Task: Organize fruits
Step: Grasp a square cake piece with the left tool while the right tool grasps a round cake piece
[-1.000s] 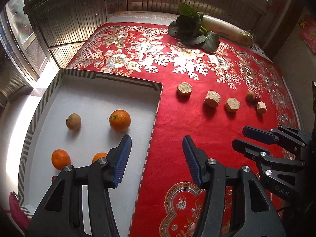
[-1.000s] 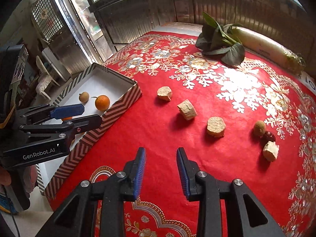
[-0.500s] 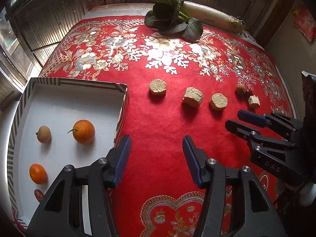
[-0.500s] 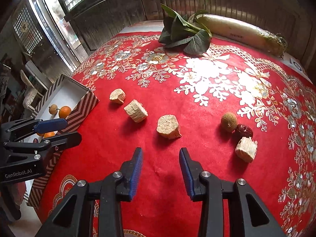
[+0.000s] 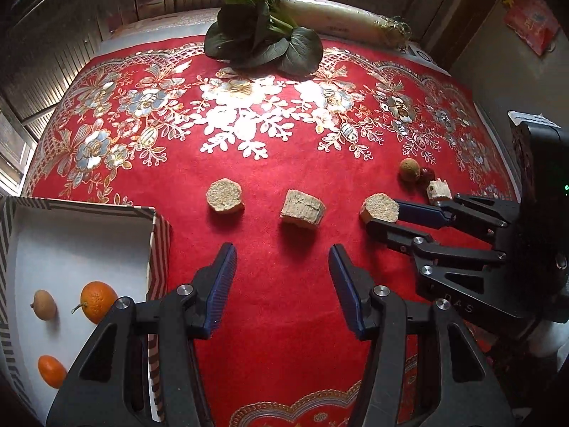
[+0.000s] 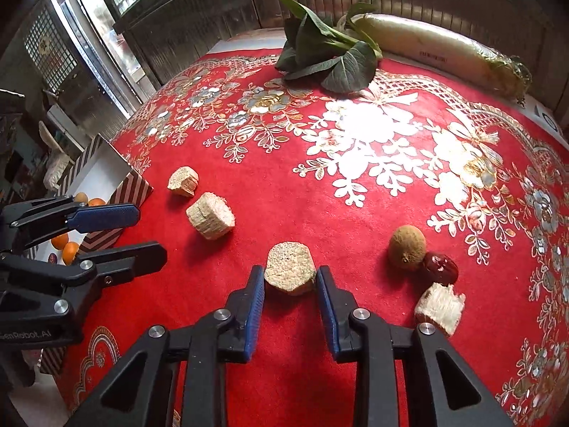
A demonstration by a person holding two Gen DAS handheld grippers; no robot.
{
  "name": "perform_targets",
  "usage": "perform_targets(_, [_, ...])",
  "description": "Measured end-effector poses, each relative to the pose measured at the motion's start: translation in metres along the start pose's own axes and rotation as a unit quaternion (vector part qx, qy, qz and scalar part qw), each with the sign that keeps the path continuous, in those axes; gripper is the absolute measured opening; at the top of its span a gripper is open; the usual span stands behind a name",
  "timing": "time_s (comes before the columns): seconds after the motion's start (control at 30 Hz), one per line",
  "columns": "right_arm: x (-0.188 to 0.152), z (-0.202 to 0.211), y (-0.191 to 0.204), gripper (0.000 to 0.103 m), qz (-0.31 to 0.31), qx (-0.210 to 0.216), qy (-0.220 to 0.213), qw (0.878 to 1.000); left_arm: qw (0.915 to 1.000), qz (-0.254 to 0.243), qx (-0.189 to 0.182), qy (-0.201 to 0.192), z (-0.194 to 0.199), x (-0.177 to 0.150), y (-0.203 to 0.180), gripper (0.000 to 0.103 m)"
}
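Note:
My right gripper (image 6: 290,279) is open with its jaws on either side of a tan sugarcane chunk (image 6: 290,268) on the red cloth; it also shows in the left wrist view (image 5: 382,219) at that chunk (image 5: 378,208). My left gripper (image 5: 281,270) is open and empty above the cloth, just short of the middle chunk (image 5: 302,208). A brown longan (image 6: 406,252), a red date (image 6: 439,267) and another chunk (image 6: 440,307) lie to the right. The striped box (image 5: 156,235) holds an orange (image 5: 97,300), a longan (image 5: 43,305) and a small orange (image 5: 51,371).
A third chunk (image 5: 224,195) lies left of the middle one. Green leafy vegetables (image 5: 259,41) and a long white radish (image 5: 338,14) lie at the far edge of the table. The box stands at the table's left edge.
Both grippers moved forward and right across the cloth. The right gripper came down around the rightmost of the three chunks in a row. The box slid out to the left of both views.

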State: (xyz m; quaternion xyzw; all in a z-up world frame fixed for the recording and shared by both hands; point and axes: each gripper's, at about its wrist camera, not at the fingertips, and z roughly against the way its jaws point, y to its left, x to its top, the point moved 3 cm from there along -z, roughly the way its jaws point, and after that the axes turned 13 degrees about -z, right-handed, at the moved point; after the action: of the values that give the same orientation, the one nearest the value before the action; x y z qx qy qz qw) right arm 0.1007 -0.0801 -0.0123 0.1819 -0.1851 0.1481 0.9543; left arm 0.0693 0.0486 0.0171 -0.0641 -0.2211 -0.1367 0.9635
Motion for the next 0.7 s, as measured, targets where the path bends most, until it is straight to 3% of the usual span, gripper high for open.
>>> perform_targets(0.43, [-0.015,0.014,-0.018,0.028,-0.036,0.013,0.002,0.999,0.9988,-0.042,-0.021,0.015,-0.039,0.028,-0.014,0.053])
perform_targets(0.5, [-0.015,0.014,-0.016,0.028,-0.034,0.013,0.001,0.999,0.9987,-0.038,-0.025,0.023,-0.043,0.026,-0.013,0.03])
perform_targets(0.7, [-0.017,0.013,-0.007,0.028,-0.024,0.015,0.002,1.0,0.9992,-0.033,-0.017,0.013,-0.031,0.016,-0.013,0.03])
